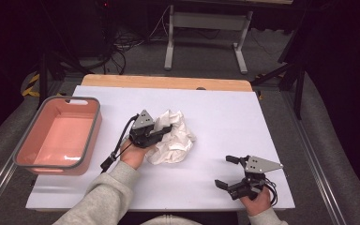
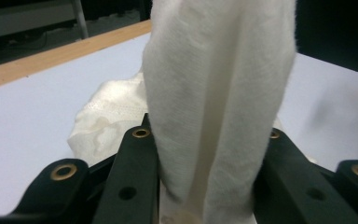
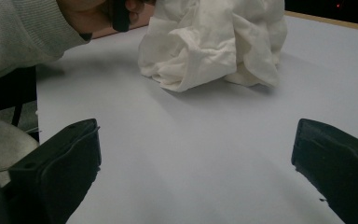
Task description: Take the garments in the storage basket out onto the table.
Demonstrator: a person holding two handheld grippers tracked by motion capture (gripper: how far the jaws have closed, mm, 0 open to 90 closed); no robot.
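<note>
A crumpled white cloth lies in a heap near the middle of the white table top. My left gripper is shut on a thick fold of the cloth, which rises between its two black jaws in the left gripper view. The rest of the heap sits on the table behind that fold. Over at the front right, my right gripper stands open above bare table, nothing between its jaws. From the right gripper view the cloth lies ahead, with a grey sleeve at upper left.
A pink bin with a grey rim stands at the table's left edge, nothing inside it. A wooden strip runs along the far edge. Beyond the table stands a grey metal frame on the floor.
</note>
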